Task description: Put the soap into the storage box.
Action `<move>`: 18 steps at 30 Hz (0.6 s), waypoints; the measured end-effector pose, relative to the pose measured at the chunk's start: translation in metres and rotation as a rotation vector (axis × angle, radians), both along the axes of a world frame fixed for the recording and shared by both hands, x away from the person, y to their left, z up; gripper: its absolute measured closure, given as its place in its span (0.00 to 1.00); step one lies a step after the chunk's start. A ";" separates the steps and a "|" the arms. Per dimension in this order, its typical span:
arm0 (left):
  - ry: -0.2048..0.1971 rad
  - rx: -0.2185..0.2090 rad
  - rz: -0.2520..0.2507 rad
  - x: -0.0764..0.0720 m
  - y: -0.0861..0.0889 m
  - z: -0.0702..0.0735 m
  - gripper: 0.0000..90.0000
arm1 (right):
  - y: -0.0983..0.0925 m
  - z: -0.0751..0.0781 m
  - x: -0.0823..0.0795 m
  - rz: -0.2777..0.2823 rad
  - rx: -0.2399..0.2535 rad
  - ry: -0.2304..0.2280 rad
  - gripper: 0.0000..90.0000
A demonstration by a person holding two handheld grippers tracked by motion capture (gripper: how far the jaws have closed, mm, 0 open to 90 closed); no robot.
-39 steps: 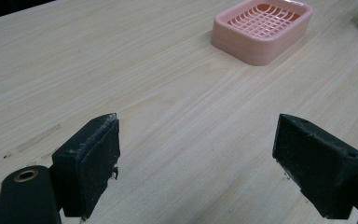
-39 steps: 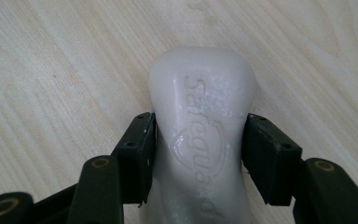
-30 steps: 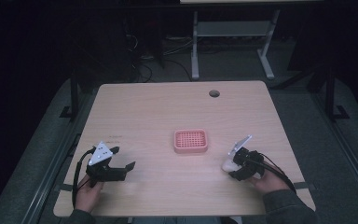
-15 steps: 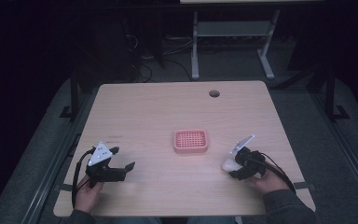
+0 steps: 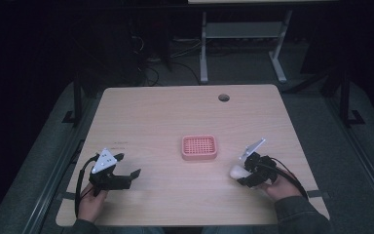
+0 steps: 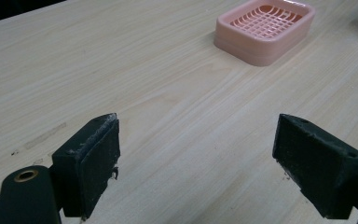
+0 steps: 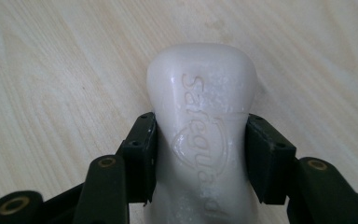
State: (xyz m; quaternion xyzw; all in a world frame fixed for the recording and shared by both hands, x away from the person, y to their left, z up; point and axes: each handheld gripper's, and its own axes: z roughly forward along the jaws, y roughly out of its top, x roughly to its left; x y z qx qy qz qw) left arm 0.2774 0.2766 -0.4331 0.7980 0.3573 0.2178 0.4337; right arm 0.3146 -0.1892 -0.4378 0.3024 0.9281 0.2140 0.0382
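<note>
Wooden table [image 5: 175,117], pale grain, fills the middle of the high view; dark floor around it. A round hole [image 5: 223,97] sits in the tabletop toward the upper right of the surface.

Pink soap dish [image 5: 199,147], grid-topped, lies flat near the table's centre, slightly right. In the left gripper view it sits at the upper right of the frame [image 6: 265,29], well beyond the jaws.

Left gripper [image 5: 126,166] at lower left of the high view, held by a hand [image 5: 93,204] coming up from the bottom edge, grey three-cornered plate on top. Jaws stand wide apart with only bare wood between them; the left gripper view [image 6: 196,163] confirms nothing is held. Well apart from the dish.

Right gripper [image 5: 241,173] at lower right of the high view, held by the other hand [image 5: 277,187]. Its jaws are clamped on a white soap bar [image 5: 237,171], one pad pressing each long side. In the right gripper view [image 7: 200,156] the bar [image 7: 200,107] protrudes past the jaws over the wood, embossed lettering and a shield mark face up. Bar lies near the dish's lower right, not touching it.
</note>
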 end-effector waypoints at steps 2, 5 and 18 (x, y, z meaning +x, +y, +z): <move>-0.004 0.003 -0.002 0.000 0.001 0.000 0.16 | 0.000 0.007 0.001 0.005 0.003 -0.012 0.54; -0.004 -0.001 0.000 0.000 0.001 0.000 0.16 | 0.000 0.011 0.002 0.014 0.006 -0.023 0.54; 0.005 -0.013 0.000 0.000 0.003 0.000 0.16 | 0.007 0.030 0.020 0.037 0.019 -0.048 0.54</move>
